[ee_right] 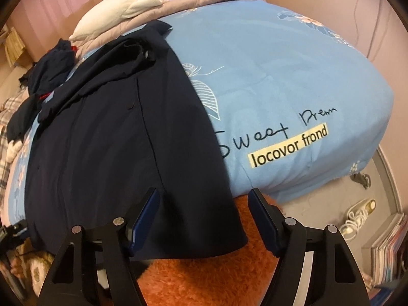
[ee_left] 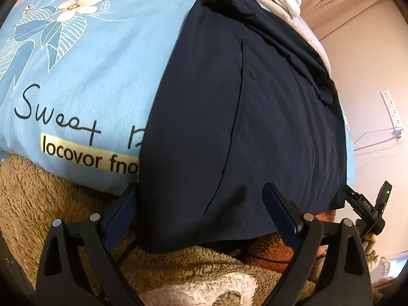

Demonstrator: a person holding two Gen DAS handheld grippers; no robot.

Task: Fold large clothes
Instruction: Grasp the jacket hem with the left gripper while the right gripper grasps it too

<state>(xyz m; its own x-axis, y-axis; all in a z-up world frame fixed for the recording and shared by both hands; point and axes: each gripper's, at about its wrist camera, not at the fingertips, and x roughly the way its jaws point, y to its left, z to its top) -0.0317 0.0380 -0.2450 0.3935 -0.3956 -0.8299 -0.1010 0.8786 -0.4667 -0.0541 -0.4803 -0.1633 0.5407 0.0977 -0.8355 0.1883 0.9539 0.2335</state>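
A large dark navy garment [ee_left: 242, 127] lies spread lengthwise on a light blue bed cover [ee_left: 84, 76], its hem hanging over the near edge. It also shows in the right wrist view [ee_right: 114, 140]. My left gripper [ee_left: 201, 191] is open, its fingers either side of the hem's left part, holding nothing. My right gripper [ee_right: 204, 199] is open, straddling the hem's right corner, holding nothing. The other gripper's tip shows at the far right of the left wrist view [ee_left: 367, 204].
A brown fleece blanket [ee_left: 51, 216] and an orange fluffy one [ee_right: 204, 275] lie below the bed edge. A white pillow [ee_right: 122, 2] and more dark clothes [ee_right: 48, 63] sit at the far end. Shoes [ee_right: 357, 216] and stacked books [ee_right: 387, 250] are on the floor at right.
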